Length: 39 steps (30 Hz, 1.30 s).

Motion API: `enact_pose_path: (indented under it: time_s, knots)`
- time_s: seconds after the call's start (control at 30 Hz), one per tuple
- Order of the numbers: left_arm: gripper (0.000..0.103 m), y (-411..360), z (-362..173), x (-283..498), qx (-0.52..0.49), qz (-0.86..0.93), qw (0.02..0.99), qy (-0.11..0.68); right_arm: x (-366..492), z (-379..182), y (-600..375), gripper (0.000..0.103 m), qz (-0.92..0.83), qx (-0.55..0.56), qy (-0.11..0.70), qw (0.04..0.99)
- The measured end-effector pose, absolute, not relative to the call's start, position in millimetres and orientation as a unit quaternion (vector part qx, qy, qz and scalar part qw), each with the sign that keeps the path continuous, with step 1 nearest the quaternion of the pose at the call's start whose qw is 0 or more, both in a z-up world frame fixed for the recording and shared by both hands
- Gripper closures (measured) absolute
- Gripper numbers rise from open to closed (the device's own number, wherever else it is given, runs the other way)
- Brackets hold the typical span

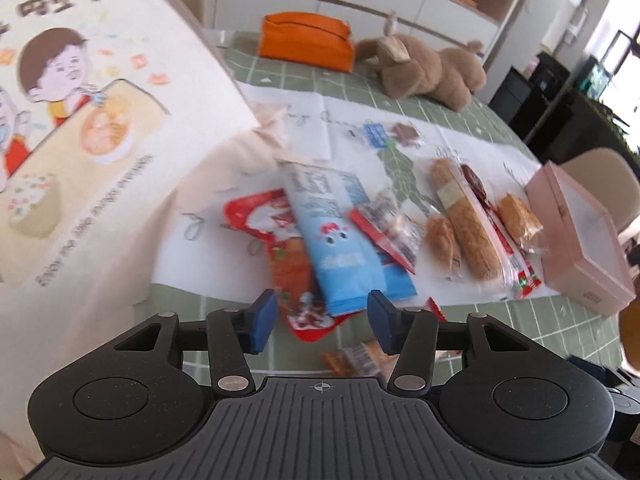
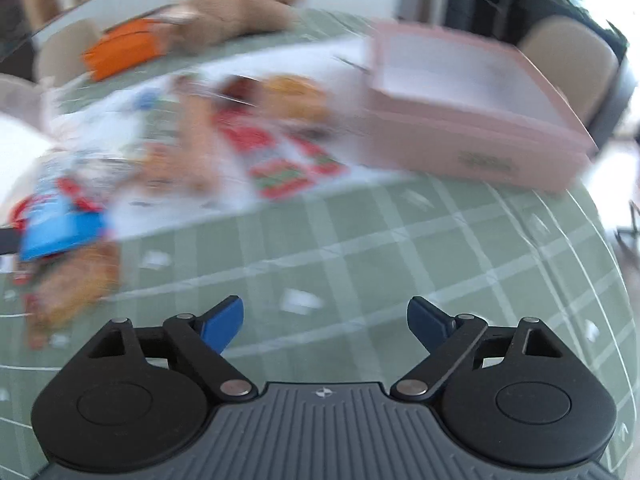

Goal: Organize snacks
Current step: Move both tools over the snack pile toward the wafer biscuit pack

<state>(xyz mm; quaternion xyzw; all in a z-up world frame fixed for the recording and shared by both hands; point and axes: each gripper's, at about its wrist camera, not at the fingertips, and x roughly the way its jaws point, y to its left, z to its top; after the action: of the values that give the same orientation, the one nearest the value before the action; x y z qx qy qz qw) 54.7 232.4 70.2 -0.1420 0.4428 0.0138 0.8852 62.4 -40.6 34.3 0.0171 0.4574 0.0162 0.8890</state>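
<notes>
A cream tote bag (image 1: 92, 128) with a cartoon print stands at the far left. Right of it, the snacks lie loose on a white cloth (image 1: 320, 112): a red packet (image 1: 256, 220), a blue packet (image 1: 340, 232) across it, then wrapped biscuit bars (image 1: 468, 216). Right of the bars sits a pink box (image 1: 580, 240), apparently empty. The left gripper (image 1: 322, 316) hovers above the blue packet, jaws partly apart, holding nothing. The right gripper (image 2: 324, 320) hangs over bare green tablecloth (image 2: 400, 248), jaws wide, empty. Sorting looks barely begun.
</notes>
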Motion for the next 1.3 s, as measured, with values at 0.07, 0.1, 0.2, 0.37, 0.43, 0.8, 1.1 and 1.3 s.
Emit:
enact_pose_path:
  time_s: [0.07,0.1,0.2,0.37,0.43,0.8,1.1,1.3]
  knots:
    - [0.049,242.9,72.3,51.2,-0.142,0.036,0.886,0.44,67.6,46.0,-10.8,0.013,0.068,0.004,0.449,0.891]
    - [0.049,247.7,71.0,50.2,-0.147,0.046,0.883,0.443,72.9,51.3,2.5,0.013,0.086,-0.003,0.446,0.891]
    - [0.049,262.3,67.4,42.6,-0.161,0.059,0.879,0.446,91.6,62.9,38.6,0.013,0.115,-0.023,0.433,0.894]
    - [0.049,276.0,63.9,33.4,-0.171,0.068,0.876,0.447,139.0,63.1,75.3,0.013,0.135,-0.033,0.417,0.898]
    - [0.049,272.9,60.5,29.1,-0.167,0.064,0.874,0.452,165.5,59.7,84.6,0.013,0.163,-0.011,0.439,0.883]
    - [0.05,264.2,46.0,27.1,-0.166,0.046,0.863,0.476,202.5,43.2,142.0,0.021,0.2,-0.079,0.493,0.843]
    - [0.052,255.6,40.3,37.5,-0.19,0.036,0.858,0.476,188.0,41.6,49.0,0.049,0.138,-0.074,0.507,0.848]
    - [0.052,252.9,43.1,59.3,-0.214,0.048,0.863,0.455,155.6,54.1,2.5,0.047,0.108,-0.047,0.491,0.863]
